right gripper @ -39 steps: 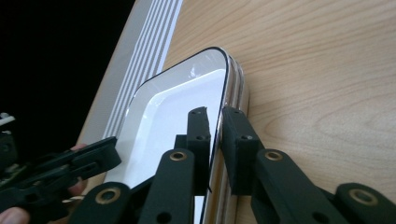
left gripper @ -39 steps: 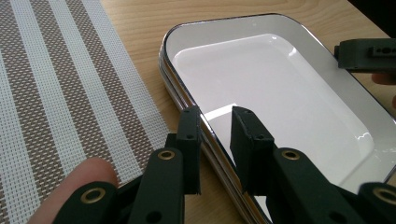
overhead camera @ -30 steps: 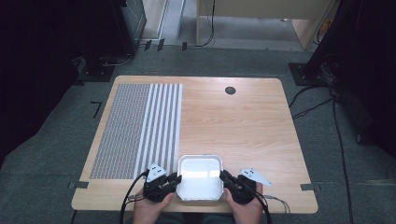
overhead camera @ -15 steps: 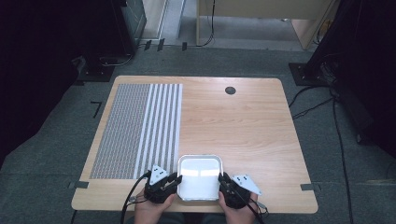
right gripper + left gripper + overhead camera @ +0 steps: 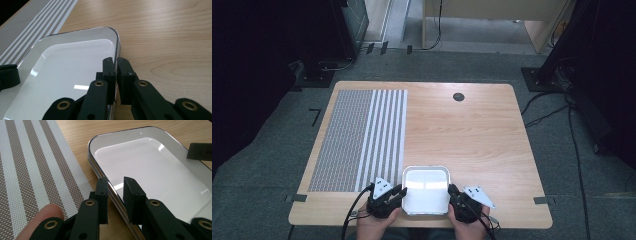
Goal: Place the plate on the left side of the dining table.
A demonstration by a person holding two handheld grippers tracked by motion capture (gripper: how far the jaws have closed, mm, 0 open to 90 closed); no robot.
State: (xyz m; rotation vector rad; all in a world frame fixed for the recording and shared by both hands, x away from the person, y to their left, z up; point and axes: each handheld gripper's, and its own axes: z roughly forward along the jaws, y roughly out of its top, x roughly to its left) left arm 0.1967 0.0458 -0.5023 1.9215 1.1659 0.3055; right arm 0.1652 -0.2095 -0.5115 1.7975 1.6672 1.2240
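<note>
A white tray [image 5: 426, 192] with rounded corners is seen at the near edge of a wooden tabletop [image 5: 472, 135], flanked by two hand-held grippers. The left gripper [image 5: 398, 194] is positioned at the tray's left rim, where, in the left gripper view, its black jaws [image 5: 115, 192] are shown straddling the rim with a visible gap between them, one jaw outside and one inside, not closed on it. A fingertip [image 5: 41, 220] is glimpsed at the lower left of that view. The right gripper [image 5: 453, 195] is set at the tray's right rim; in the right gripper view its jaws [image 5: 116, 75] are pictured nearly together, pinching the thin rim between them. The tray's glossy interior is empty, and light reflections are caught on its bottom. A striped woven placemat [image 5: 362, 137], grey-brown and white, is laid on the left part of the tabletop, its right edge just beside the tray's far left corner. A small dark round grommet [image 5: 458, 97] is set in the tabletop near the far edge. Dark cables [image 5: 557, 107] are trailed over the grey floor to the right. No brand, label or writing can be read on any item
</note>
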